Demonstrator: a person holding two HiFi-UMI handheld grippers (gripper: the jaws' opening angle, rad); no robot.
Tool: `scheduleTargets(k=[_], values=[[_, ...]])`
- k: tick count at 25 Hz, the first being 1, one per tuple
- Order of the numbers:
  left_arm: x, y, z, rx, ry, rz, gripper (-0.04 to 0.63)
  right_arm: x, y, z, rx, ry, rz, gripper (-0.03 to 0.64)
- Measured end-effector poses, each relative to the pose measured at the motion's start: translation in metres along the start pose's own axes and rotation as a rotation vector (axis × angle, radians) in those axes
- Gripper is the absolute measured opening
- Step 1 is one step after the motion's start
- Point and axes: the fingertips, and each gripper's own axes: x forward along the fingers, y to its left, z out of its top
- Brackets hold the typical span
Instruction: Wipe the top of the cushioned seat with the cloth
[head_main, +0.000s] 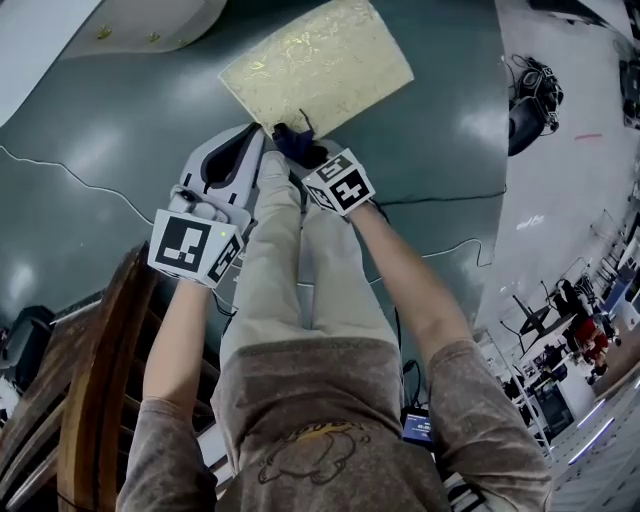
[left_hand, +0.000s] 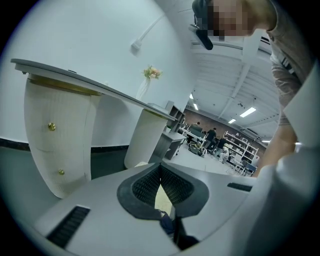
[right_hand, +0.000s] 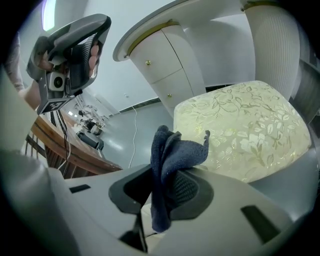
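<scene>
The cushioned seat (head_main: 320, 62) is cream with a gold floral pattern and lies just ahead of both grippers; it fills the right of the right gripper view (right_hand: 245, 130). A dark blue cloth (right_hand: 172, 155) stands bunched up between the jaws of my right gripper (right_hand: 167, 182), which is shut on it. In the head view the cloth (head_main: 292, 140) hangs at the seat's near edge, at the tip of the right gripper (head_main: 302, 152). My left gripper (head_main: 255, 137) is close beside it on the left, off the seat. Its jaws (left_hand: 160, 172) meet with nothing between them.
A white dressing table with gold knobs (left_hand: 55, 145) stands to the far left of the seat (head_main: 140, 25). A wooden chair (head_main: 90, 400) is at my lower left. A thin cable (head_main: 60, 170) crosses the grey floor. People work in the distance (left_hand: 210, 137).
</scene>
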Motion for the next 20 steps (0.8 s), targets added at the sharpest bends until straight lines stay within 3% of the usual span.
scheduleTargets(k=[7, 12, 20], values=[[-0.026, -0.012, 0.028, 0.001, -0.021, 0.049, 0.018, -0.054, 0.021, 0.036, -0.013, -0.092, 0.009, 0.097], [-0.044, -0.035, 0.070, 0.018, -0.056, 0.047, 0.018, -0.127, 0.021, 0.093, -0.009, -0.242, -0.035, 0.097], [-0.061, -0.076, 0.161, 0.088, -0.128, 0.032, 0.018, -0.265, 0.033, 0.188, -0.093, -0.487, -0.113, 0.097]])
